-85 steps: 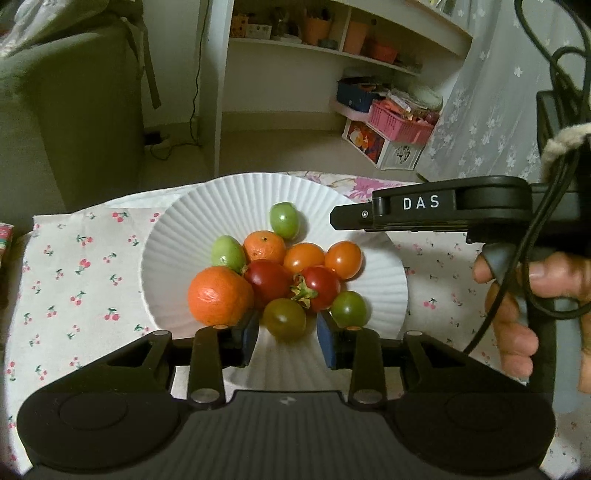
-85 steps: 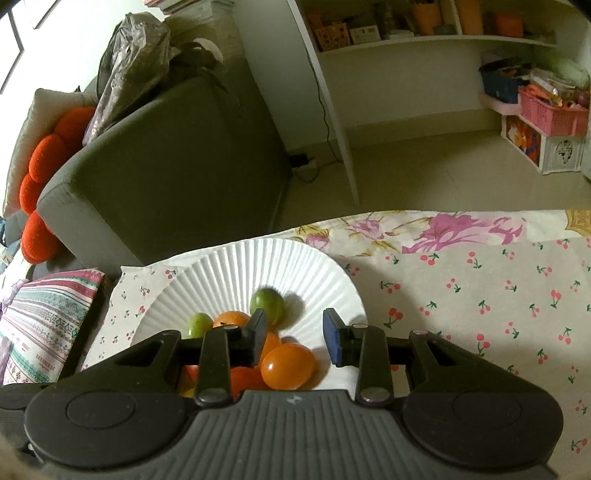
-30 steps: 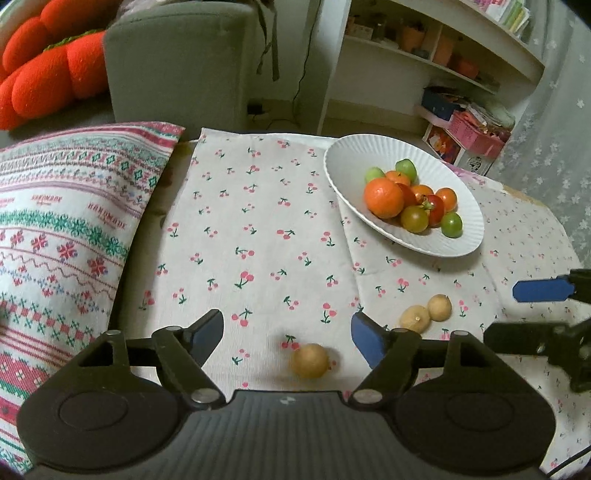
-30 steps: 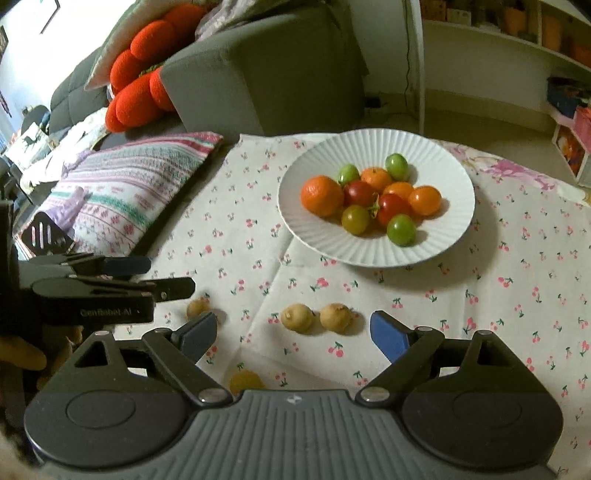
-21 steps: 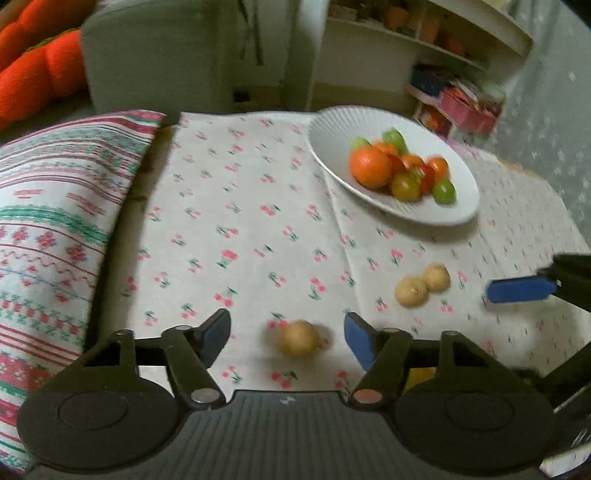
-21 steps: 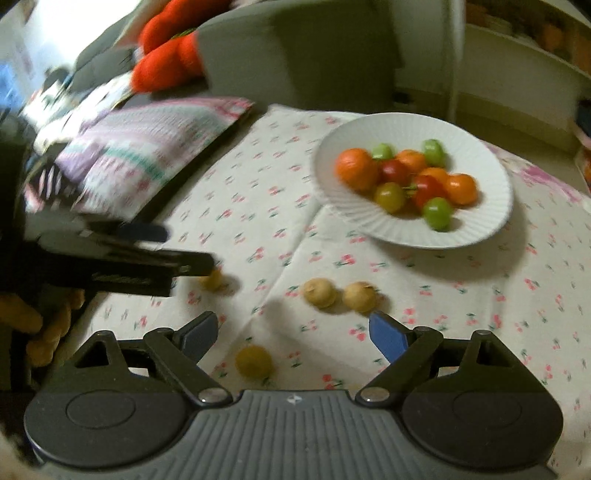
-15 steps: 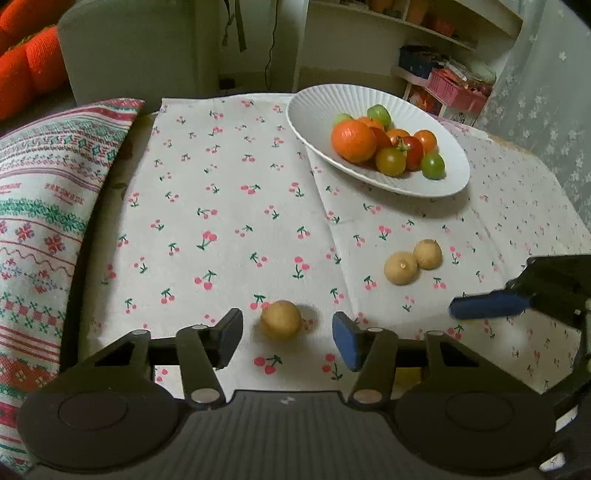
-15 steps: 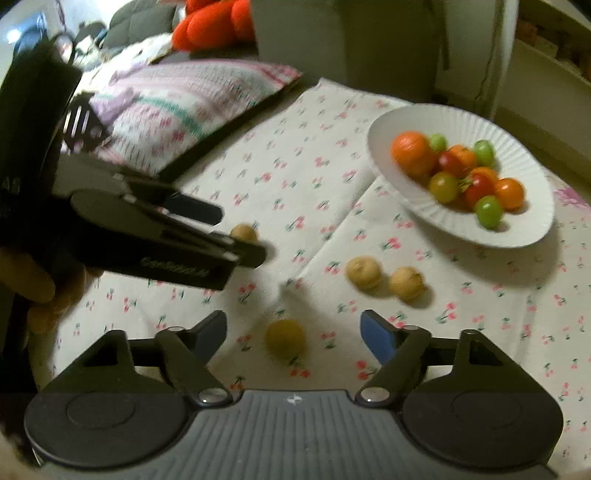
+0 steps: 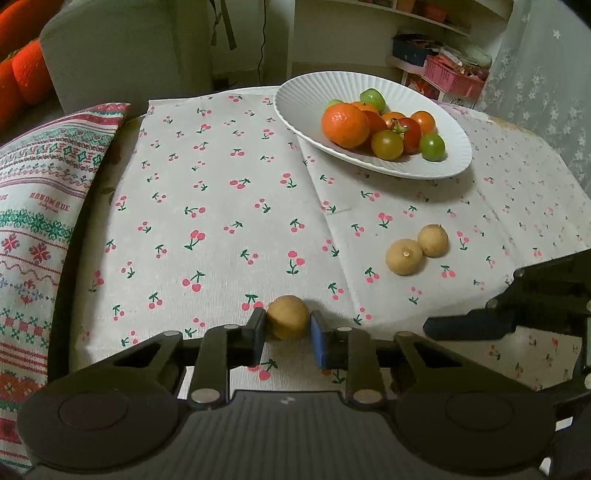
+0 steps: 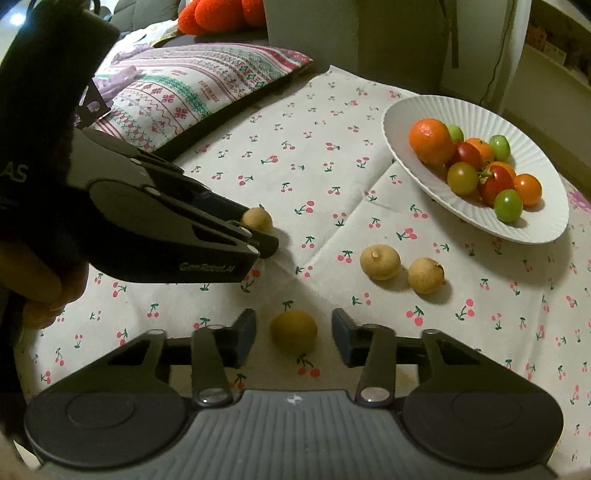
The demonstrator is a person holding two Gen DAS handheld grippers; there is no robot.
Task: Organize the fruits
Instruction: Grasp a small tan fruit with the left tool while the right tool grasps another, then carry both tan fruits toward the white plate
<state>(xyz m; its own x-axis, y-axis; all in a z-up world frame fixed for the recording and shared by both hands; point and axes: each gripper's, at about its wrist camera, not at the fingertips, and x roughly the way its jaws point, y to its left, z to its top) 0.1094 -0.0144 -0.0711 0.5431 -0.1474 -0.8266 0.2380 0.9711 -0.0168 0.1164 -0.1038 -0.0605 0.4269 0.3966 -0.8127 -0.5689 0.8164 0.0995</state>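
My left gripper (image 9: 286, 334) is shut on a small tan fruit (image 9: 287, 316) that rests on the cherry-print cloth; it also shows in the right wrist view (image 10: 257, 219). My right gripper (image 10: 293, 338) is open around another tan-yellow fruit (image 10: 294, 331), with gaps on both sides. Two more tan fruits (image 10: 380, 261) (image 10: 425, 275) lie together on the cloth, also seen in the left wrist view (image 9: 404, 256) (image 9: 433, 240). A white ribbed plate (image 9: 306, 99) (image 10: 402, 118) holds an orange, tomatoes and green fruits.
A patterned cushion (image 9: 33, 206) (image 10: 192, 85) lies along the table's left side. A grey sofa (image 9: 122, 48) and shelves (image 9: 406, 22) stand behind. My right gripper's body (image 9: 517, 314) reaches in at the lower right of the left wrist view.
My left gripper has closed its fingers onto the tan fruit. My right gripper has narrowed and moved down around the other tan-yellow fruit.
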